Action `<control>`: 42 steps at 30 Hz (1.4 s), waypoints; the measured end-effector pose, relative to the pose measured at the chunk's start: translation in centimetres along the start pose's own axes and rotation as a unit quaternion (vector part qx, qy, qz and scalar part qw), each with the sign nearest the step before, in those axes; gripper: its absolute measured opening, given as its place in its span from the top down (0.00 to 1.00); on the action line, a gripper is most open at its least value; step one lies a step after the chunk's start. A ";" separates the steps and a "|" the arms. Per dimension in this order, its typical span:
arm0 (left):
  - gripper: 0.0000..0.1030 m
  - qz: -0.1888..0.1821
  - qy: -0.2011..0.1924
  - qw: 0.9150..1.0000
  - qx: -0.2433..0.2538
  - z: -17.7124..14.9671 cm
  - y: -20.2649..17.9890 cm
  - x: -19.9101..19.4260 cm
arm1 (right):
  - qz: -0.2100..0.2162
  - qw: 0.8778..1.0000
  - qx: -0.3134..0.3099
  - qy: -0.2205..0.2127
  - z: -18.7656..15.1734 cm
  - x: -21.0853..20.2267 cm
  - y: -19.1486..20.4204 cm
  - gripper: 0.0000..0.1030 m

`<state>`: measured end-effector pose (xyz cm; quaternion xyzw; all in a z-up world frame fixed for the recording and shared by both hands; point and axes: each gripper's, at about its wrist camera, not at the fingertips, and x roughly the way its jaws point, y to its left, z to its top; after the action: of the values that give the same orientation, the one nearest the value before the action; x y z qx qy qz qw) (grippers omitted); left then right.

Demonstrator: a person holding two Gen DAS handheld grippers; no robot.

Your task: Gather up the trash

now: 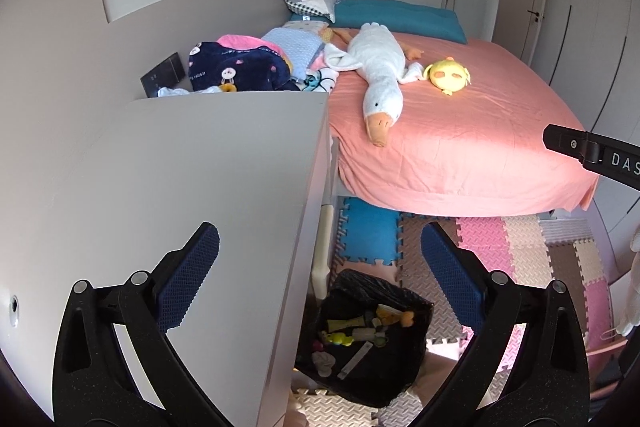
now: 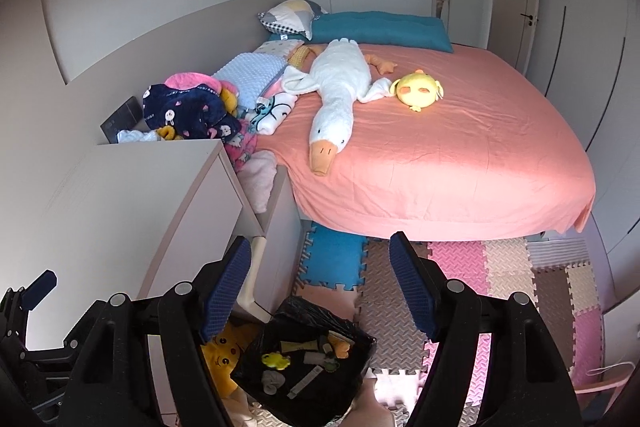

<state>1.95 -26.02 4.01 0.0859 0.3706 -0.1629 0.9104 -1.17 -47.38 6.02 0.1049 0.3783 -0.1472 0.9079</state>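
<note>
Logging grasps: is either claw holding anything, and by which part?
Nothing is held: the left claw and right claw are both open and empty.

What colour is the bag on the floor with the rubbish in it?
Black bag; clearest in the right wrist view.

Open trash bag (image 2: 304, 359) hemmed by cabinet (image 2: 168, 211), bare foam mats (image 2: 396, 307) rightward

Before my grippers: one black plastic trash bag (image 2: 308, 359), one long white plush goose (image 2: 340, 87), one round yellow plush chick (image 2: 418, 89), two pillows.
</note>
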 end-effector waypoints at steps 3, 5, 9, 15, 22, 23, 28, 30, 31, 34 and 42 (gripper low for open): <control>0.05 -0.001 0.003 1.000 -0.004 -0.1 0.2 0.0 | 0.001 1.000 0.000 0.000 0.0 -0.1 0.1 0.30; 0.05 -0.002 0.007 1.000 -0.006 -0.2 0.2 0.1 | 0.001 1.000 -0.001 0.000 0.1 -0.1 0.1 0.30; 0.05 -0.001 0.005 1.000 -0.010 -0.4 0.4 0.0 | 0.002 1.000 -0.004 0.002 0.0 0.0 0.2 0.30; 0.05 -0.012 0.001 1.000 -0.011 -0.4 0.6 -0.1 | 0.001 1.000 -0.008 0.002 -0.1 -0.1 0.5 0.30; 0.05 -0.010 -0.004 1.000 -0.006 -0.4 0.3 -0.2 | 0.001 1.000 -0.009 0.003 -0.1 -0.2 0.6 0.30; 0.05 -0.011 -0.005 1.000 -0.005 -0.4 0.2 -0.3 | 0.002 1.000 -0.009 0.003 -0.1 -0.2 0.6 0.30; 0.05 -0.013 -0.004 1.000 0.000 -0.3 0.0 -0.3 | 0.003 1.000 -0.011 0.002 -0.1 -0.3 0.7 0.30; 0.05 -0.013 -0.006 1.000 0.004 -0.4 -0.2 -0.3 | 0.003 1.000 -0.012 0.002 -0.1 -0.3 0.7 0.30; 0.05 -0.012 -0.007 1.000 0.007 -0.3 -0.3 -0.3 | 0.003 1.000 -0.012 0.003 -0.1 -0.3 0.8 0.30; 0.05 -0.015 -0.007 1.000 0.008 -0.3 -0.3 -0.3 | 0.004 1.000 -0.014 0.002 -0.1 -0.4 0.9 0.30; 0.05 -0.012 -0.012 1.000 0.004 -0.3 -0.2 -0.6 | 0.003 1.000 -0.012 0.003 -0.2 -0.5 0.9 0.30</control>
<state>1.31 -25.99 4.20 0.0829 0.3598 -0.1765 0.9124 -1.31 -46.37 6.35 0.0950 0.3826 -0.1398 0.9083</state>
